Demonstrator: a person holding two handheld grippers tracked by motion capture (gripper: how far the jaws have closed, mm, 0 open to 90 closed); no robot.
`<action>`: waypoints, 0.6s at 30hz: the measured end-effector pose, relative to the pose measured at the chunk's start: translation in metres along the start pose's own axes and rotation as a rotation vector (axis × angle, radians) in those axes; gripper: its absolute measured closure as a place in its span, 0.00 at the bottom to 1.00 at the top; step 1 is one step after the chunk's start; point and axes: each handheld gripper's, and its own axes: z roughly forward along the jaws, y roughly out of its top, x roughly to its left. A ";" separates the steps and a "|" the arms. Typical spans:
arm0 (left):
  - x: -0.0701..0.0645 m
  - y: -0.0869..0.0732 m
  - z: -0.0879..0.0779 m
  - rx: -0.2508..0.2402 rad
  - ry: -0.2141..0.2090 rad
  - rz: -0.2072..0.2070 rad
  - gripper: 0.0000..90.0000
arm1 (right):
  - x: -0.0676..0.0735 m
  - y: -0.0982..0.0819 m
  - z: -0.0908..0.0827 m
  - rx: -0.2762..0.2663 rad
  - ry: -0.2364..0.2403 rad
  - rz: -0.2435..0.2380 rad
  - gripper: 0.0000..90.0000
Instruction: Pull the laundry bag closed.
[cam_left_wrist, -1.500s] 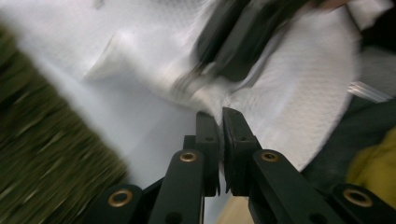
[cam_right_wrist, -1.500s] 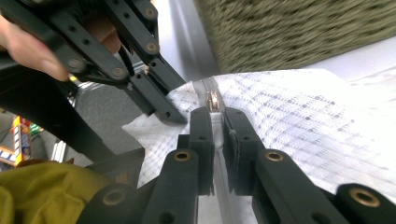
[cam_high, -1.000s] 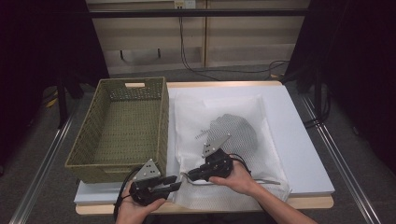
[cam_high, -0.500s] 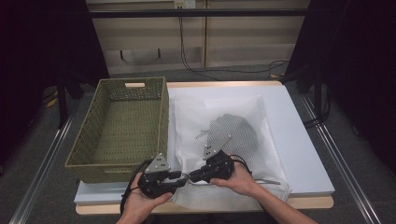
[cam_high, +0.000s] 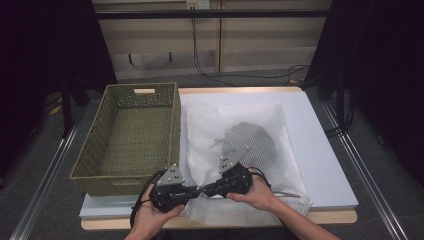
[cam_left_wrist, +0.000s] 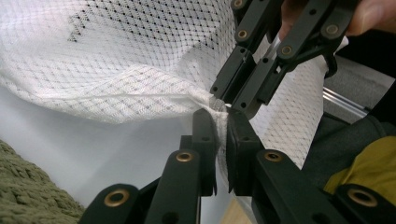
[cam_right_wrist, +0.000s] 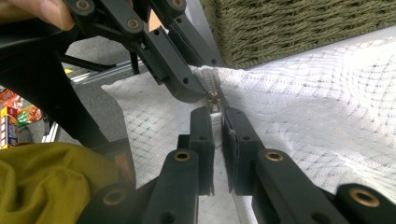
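A white mesh laundry bag lies on the white table top with a dark garment inside it. At its near left corner the two grippers meet tip to tip. My left gripper has just been closing, and its jaws now pinch the mesh at the bag's corner. My right gripper is shut on the bag's zipper end, just below the small metal zipper pull. In the high view the left gripper points right and the right gripper points left.
A green woven basket stands empty at the left of the table, its wall close behind the grippers. The white table top runs bare to the right of the bag. The table's front edge lies just under the hands.
The left gripper shifted a little right and up to the bag's corner, and its jaws closed onto the mesh. The right gripper held still, shut on the zipper end.
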 end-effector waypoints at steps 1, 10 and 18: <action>0.000 0.000 0.000 0.000 -0.004 -0.008 0.93 | 0.000 0.000 0.000 0.003 -0.002 0.002 0.92; -0.001 0.000 -0.004 -0.013 0.001 -0.007 0.94 | 0.002 0.001 0.000 -0.017 0.005 -0.001 0.92; -0.002 0.000 -0.003 -0.012 0.005 0.004 0.94 | 0.002 -0.002 0.000 -0.009 0.004 -0.001 0.92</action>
